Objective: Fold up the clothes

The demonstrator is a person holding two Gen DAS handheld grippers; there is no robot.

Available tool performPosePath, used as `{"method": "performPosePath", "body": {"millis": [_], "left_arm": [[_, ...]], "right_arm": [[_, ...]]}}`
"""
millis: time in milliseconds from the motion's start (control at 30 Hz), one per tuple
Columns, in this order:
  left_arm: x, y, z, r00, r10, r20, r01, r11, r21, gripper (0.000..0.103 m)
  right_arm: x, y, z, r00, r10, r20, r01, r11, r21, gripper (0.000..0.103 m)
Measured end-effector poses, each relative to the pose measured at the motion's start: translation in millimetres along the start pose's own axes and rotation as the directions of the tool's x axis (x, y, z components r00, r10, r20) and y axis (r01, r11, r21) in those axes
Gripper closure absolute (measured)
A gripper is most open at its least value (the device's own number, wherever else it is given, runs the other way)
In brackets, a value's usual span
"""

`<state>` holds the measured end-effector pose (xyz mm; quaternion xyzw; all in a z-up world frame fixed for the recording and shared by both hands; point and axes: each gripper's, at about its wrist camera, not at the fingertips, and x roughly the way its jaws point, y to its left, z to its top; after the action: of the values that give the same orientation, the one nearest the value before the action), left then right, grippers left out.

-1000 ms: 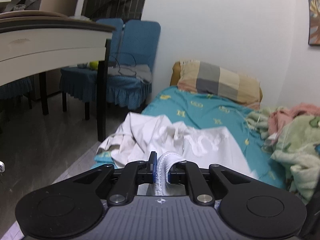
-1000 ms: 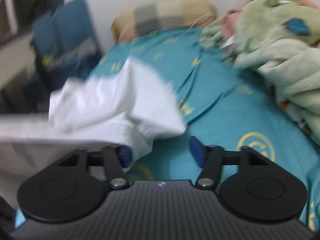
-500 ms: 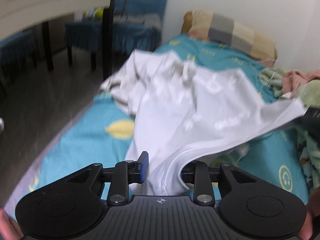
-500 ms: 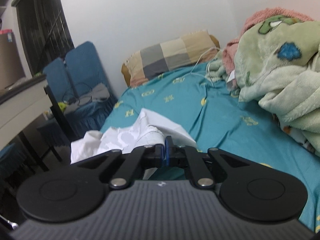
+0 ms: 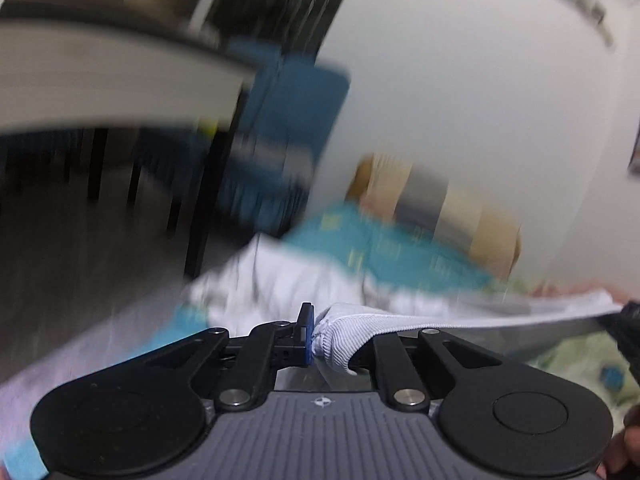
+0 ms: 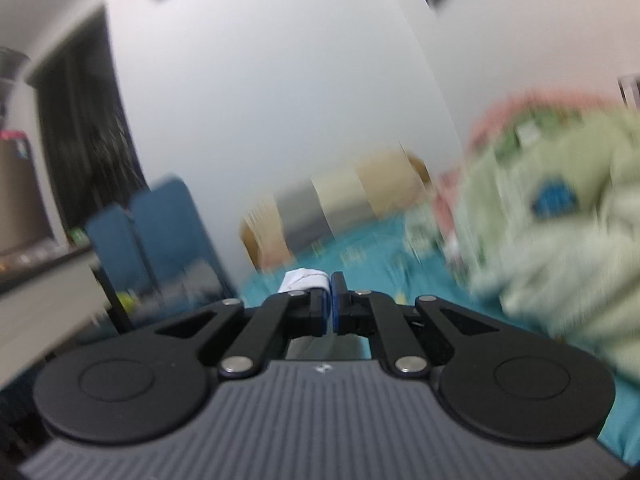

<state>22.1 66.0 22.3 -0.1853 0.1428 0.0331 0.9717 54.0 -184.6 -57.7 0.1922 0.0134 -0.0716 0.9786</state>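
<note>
1. The white garment (image 5: 352, 322) is showing a ribbed, knitted hem bunched at the left gripper (image 5: 320, 334), whose blue-padded jaws are clenched on it; the smooth thin cloth is stretching taut toward 3 o'clock, while more of it is lying crumpled on the teal bedsheet (image 5: 384, 248) at 12 o'clock.
2. The right gripper (image 6: 331, 306) is pinching a small folded wad of the same white garment (image 6: 304, 280) between its nearly closed jaws, the wad poking out at 11 o'clock.
3. Half a second ago the cloth was sagging loosely over the bed; now it is being held up and pulled straight between the two grippers, and both views are blurring.
4. Beyond are sitting a checked pillow (image 5: 440, 200), blue chairs (image 6: 160, 232) and a fluffy green blanket (image 6: 552, 220).
</note>
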Motion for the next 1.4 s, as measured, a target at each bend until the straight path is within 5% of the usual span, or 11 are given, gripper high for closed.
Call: {"method": "performPosePath", "body": {"millis": [133,267,433,567,700,767,933,1167,1400], "left_arm": [[-44,-9,79,0.971,-0.057,0.233,0.056,0.998,0.012,0.094],[-95,-26,159,0.901,-0.125,0.416,0.104,0.992,0.074,0.094],[-172,-56,241,0.811,-0.207,0.548,0.137,0.976,0.167,0.094],[-230,-79,288,0.779,-0.259,0.57,0.178,0.965,0.195,0.094],[-278,-94,316,0.784,-0.302,0.542,0.236,0.953,0.191,0.094],[-287,-100,320,0.803,-0.312,0.507,0.248,0.95,0.192,0.094],[-265,-107,314,0.86,-0.304,0.411,0.251,0.951,0.179,0.094],[-93,-113,269,0.937,-0.22,0.27,0.165,0.963,0.213,0.094],[138,-113,180,0.98,-0.112,0.163,0.066,0.963,0.262,0.094]], "right_arm": [[-28,38,68,0.991,0.094,0.092,-0.095,0.995,0.01,0.098],[-64,75,145,0.963,0.176,0.204,-0.179,0.984,-0.001,0.098],[-136,106,237,0.9,0.253,0.356,-0.26,0.965,-0.029,0.098],[-195,115,305,0.851,0.307,0.427,-0.316,0.947,-0.05,0.098],[-247,120,361,0.814,0.35,0.463,-0.343,0.934,-0.102,0.098],[-262,121,382,0.816,0.356,0.455,-0.333,0.934,-0.133,0.098],[-232,109,395,0.875,0.332,0.353,-0.295,0.943,-0.156,0.098],[-91,79,335,0.958,0.239,0.156,-0.22,0.967,-0.131,0.098],[100,44,227,0.989,0.139,-0.039,-0.143,0.98,-0.136,0.098]]}}
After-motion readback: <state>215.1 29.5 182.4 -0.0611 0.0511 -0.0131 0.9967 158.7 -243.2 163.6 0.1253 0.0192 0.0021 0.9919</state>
